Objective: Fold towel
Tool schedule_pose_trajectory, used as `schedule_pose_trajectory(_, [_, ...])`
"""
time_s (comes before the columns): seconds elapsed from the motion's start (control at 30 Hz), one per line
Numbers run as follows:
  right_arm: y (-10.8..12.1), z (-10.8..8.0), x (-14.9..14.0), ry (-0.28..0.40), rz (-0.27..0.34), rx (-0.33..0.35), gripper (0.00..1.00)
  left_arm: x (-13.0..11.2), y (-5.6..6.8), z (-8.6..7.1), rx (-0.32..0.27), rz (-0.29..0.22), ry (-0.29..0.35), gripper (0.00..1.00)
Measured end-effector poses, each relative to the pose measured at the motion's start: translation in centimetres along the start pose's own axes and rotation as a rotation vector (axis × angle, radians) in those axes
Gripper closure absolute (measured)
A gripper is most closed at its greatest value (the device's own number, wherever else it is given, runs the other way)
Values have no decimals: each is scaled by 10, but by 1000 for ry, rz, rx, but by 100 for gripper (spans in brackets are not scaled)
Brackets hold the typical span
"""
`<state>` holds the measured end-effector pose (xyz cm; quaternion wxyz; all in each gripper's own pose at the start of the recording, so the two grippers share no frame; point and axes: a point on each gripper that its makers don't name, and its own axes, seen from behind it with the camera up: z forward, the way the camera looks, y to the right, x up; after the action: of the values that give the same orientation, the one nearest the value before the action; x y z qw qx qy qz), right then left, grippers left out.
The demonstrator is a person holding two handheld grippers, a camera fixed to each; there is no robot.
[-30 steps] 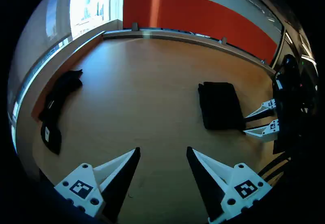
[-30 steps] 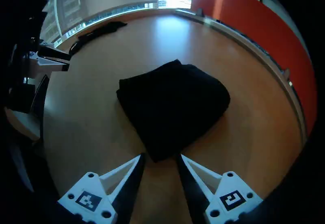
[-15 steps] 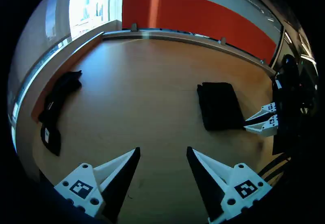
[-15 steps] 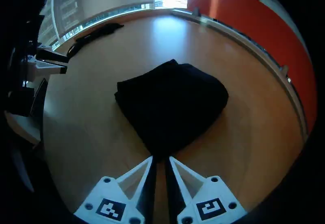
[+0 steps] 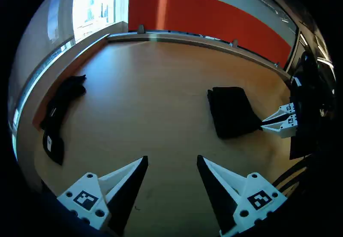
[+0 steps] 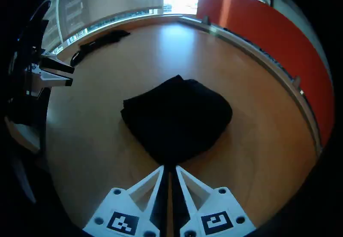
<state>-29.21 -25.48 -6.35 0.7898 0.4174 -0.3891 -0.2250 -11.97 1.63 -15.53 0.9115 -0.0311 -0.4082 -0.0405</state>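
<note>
Since the frame one second ago, the fingers of my right gripper (image 6: 169,167) have come together. They were spread on both sides of the near corner of the towel (image 6: 178,116), and now only a thin dark slit stays between them. The corner runs into this slit, so I judge that both fingers pinch it, though the contact itself is too dark to be sure. The towel also looks a little smaller than before, so I think this hand drew back slightly.

The left gripper (image 5: 171,157) has not changed. Its jaws stand wide apart, hold nothing, and it hovers over the bare wooden table (image 5: 150,86). I keep it there in waiting, I believe, because the right gripper (image 5: 263,125) alone takes the corner for the next move.

The towel (image 5: 231,110) lies directly ahead of the right gripper, its corner at the tips. From the left gripper it is ahead and to the right, well apart. It is black, thick and soft, already a compact rectangle with rounded edges, and layers show along one side. A dark cloth (image 5: 60,108) lies far to the left of the left gripper.
</note>
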Motion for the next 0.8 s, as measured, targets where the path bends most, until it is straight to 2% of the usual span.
schedule_pose_trajectory(0.2, [8, -15, 37, 66, -26, -20, 96, 7, 1, -2, -6, 4, 11, 16])
schedule_pose_trajectory(0.6, [24, -60, 125, 217, -98, -57, 96, 29, -2, -9, -13, 5, 52, 16])
schedule_pose_trajectory(0.8, [28, -78, 153, 274, -116, -72, 96, 35, -2, -10, -17, 4, 62, 16])
